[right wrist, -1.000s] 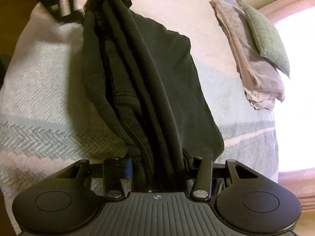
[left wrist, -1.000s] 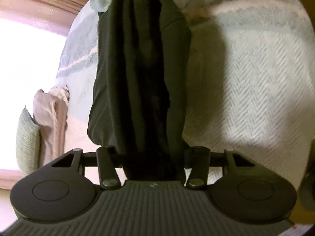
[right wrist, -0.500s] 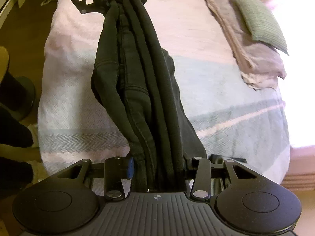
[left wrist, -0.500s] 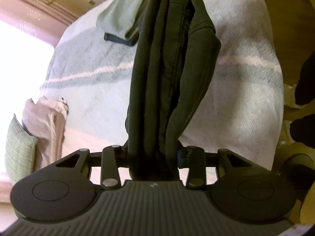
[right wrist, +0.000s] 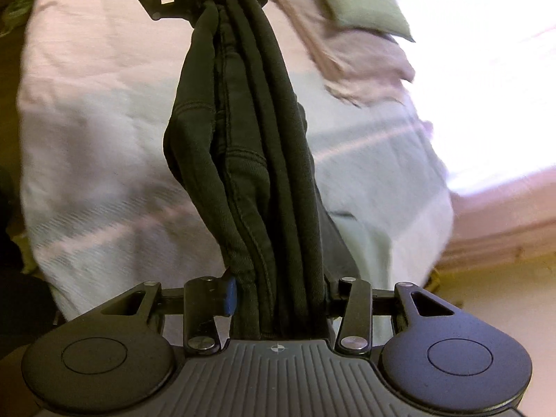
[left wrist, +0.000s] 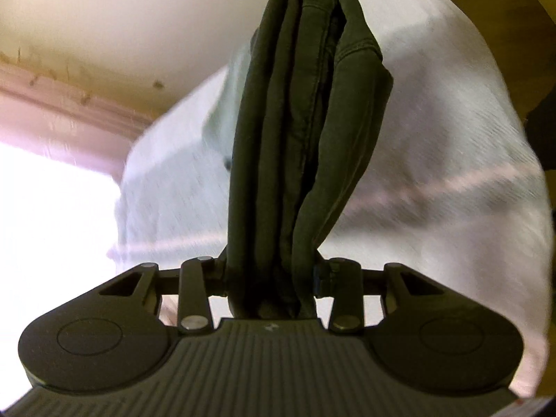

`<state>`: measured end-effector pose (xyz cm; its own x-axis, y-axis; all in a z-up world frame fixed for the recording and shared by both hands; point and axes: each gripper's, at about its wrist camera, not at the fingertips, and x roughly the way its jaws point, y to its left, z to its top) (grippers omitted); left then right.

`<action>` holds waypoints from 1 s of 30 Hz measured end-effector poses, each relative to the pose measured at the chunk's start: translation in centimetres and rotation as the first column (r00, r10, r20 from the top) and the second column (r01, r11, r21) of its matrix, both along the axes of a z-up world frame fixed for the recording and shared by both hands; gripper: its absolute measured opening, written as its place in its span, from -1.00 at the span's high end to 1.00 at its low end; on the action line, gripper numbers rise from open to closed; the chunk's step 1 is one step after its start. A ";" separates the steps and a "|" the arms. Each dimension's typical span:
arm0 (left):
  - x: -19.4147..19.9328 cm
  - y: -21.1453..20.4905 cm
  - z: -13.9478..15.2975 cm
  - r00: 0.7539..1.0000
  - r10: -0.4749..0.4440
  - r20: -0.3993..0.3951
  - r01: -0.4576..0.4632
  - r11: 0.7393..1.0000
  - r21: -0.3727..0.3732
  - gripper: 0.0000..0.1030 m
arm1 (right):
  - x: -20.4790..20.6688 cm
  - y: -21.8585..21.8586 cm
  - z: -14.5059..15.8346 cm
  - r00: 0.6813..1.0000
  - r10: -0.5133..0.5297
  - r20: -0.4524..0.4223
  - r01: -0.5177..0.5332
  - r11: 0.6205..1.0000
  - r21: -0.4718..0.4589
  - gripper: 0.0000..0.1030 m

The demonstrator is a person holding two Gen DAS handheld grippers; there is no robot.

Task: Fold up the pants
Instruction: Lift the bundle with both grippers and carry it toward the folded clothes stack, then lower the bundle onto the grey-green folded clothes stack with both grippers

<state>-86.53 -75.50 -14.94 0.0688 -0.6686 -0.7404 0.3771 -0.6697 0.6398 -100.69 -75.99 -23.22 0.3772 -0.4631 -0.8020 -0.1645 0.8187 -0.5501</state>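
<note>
The dark pants [right wrist: 250, 146] hang bunched in long folds between the two tools, lifted above the bed [right wrist: 87, 111]. The left tool [left wrist: 271, 278] is clamped on one end of the bundle, and the right tool [right wrist: 278, 295] is clamped on the other end. On the far right of the bed lie a green pillow [right wrist: 361, 3] and a beige cloth [right wrist: 358, 62].
</note>
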 end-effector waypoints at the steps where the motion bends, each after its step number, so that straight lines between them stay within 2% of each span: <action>1: -0.7 -2.2 0.5 1.000 -0.022 0.003 0.022 1.000 -0.017 0.32 | -0.6 -1.3 0.5 1.000 -0.020 0.004 0.020 1.000 -0.010 0.23; 6: -3.5 -13.4 1.1 0.999 -0.052 0.000 0.051 0.993 -0.102 0.32 | -3.0 -10.5 2.1 0.996 -0.090 0.031 0.092 0.993 -0.075 0.23; 10: -5.4 -22.4 -0.3 0.999 -0.051 0.005 0.051 0.984 -0.168 0.32 | -3.7 -19.4 1.9 0.992 -0.119 0.045 0.125 0.980 -0.158 0.23; 12: -6.1 -26.1 -1.9 0.999 -0.041 0.011 0.043 0.975 -0.220 0.32 | -3.9 -23.2 1.0 0.989 -0.134 0.067 0.146 0.967 -0.209 0.22; 14: -6.7 -28.6 -5.1 0.999 -0.040 0.016 0.043 0.969 -0.245 0.32 | -4.2 -25.5 -0.9 0.987 -0.137 0.083 0.155 0.952 -0.264 0.21; 17: -7.7 -29.4 -12.2 0.998 -0.048 0.028 0.053 0.978 -0.202 0.32 | -4.9 -27.2 -6.4 0.982 -0.165 0.092 0.185 0.945 -0.272 0.18; 20: -8.6 -27.5 -20.1 0.997 -0.053 0.054 0.058 0.995 -0.083 0.33 | -5.5 -26.7 -13.7 0.987 -0.158 0.016 0.158 0.969 -0.191 0.16; 21: -8.9 -26.6 -21.9 0.995 -0.067 0.075 0.073 0.994 -0.082 0.33 | -5.8 -26.0 -16.3 0.989 -0.146 -0.024 0.140 0.976 -0.165 0.13; 22: -8.9 -25.9 -23.2 0.995 -0.065 0.082 0.072 0.993 -0.093 0.33 | -6.2 -25.3 -17.9 0.991 -0.127 -0.034 0.118 0.975 -0.186 0.11; 24: -8.8 -25.7 -23.3 0.998 -0.035 0.060 0.041 0.992 -0.118 0.34 | -6.8 -24.3 -18.7 0.993 -0.117 0.006 0.115 0.968 -0.222 0.10; 27: -8.5 -26.5 -21.7 0.998 -0.025 0.055 0.033 0.990 -0.139 0.35 | -7.2 -24.3 -17.4 0.991 -0.126 0.037 0.131 0.967 -0.219 0.10; 30: -7.8 -27.1 -20.1 0.999 0.001 0.049 0.008 0.981 -0.192 0.36 | -7.3 -24.5 -15.7 0.988 -0.132 0.081 0.148 0.959 -0.241 0.12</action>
